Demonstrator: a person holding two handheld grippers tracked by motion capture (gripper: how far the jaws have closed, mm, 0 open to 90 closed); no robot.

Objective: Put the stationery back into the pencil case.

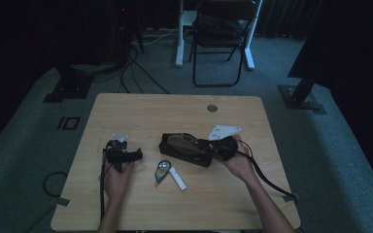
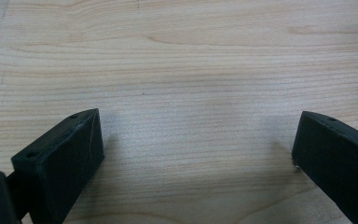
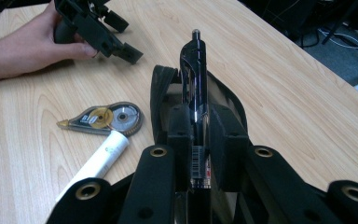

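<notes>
My right gripper [image 3: 198, 119] is shut on a black pen [image 3: 194, 65], which points away from me over an open black pencil case [image 3: 161, 86]. In the high view the right gripper [image 1: 212, 146] hovers at the right end of the case [image 1: 179, 150], near the table's middle. My left gripper [image 2: 196, 154] is open, its jaws wide apart over bare wood with nothing between them. It rests at the left of the table [image 1: 123, 152], held by a hand, and appears farther off in the right gripper view [image 3: 98, 28].
A correction tape roller [image 1: 162, 168] [image 3: 105, 116] and a white stick [image 1: 178, 178] [image 3: 100, 158] lie in front of the case. The wooden table [image 1: 175, 109] has a round cable hole [image 1: 212, 108] at the back. A folding chair [image 1: 221, 34] stands beyond it.
</notes>
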